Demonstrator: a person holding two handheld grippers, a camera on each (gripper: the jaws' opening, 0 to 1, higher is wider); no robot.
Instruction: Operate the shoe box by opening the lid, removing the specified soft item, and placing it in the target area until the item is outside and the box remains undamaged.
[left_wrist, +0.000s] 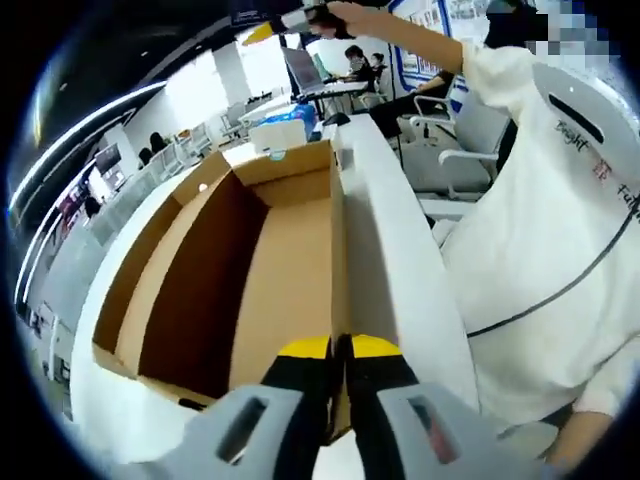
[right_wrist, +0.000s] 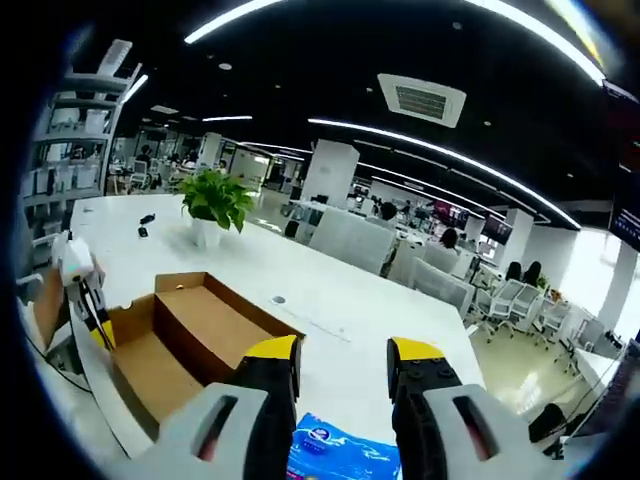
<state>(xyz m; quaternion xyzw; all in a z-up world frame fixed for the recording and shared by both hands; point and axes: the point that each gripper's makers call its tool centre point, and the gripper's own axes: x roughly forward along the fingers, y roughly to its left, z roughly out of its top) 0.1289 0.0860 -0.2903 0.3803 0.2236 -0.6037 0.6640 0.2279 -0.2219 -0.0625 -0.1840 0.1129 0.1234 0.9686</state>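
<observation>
At 9 o'clock in the left gripper view, the white table (left_wrist: 395, 250) is carrying the open shoe box (left_wrist: 240, 270). The box is sitting with its long axis running from 6 o'clock up to 12 o'clock, and its brown inside is showing no item that I can see. You are closing your left gripper (left_wrist: 340, 350) on the box wall at 6 o'clock; the yellow tips are pressing together around this cardboard edge. At 3 o'clock your white sleeve (left_wrist: 560, 230) is standing very near to the table edge, so the room on this side is narrow. At 12 o'clock office chairs (left_wrist: 450, 140) and seated people are staying well apart from the box.

In the right gripper view, at 8 o'clock, the same shoe box (right_wrist: 180, 340) is lying open, with its long axis pointing toward 10 o'clock. The left gripper (right_wrist: 95, 315) is touching its near wall at 9 o'clock. A potted plant (right_wrist: 215, 205) is standing at 10 o'clock, beyond the box and apart from it. The table (right_wrist: 330, 300) is offering wide free surface toward 1 o'clock. Your right gripper (right_wrist: 343, 370) is hanging with the jaws apart, holding nothing. Below them at 6 o'clock, the soft blue packet (right_wrist: 340, 455) is lying outside the box, beside its corner.
</observation>
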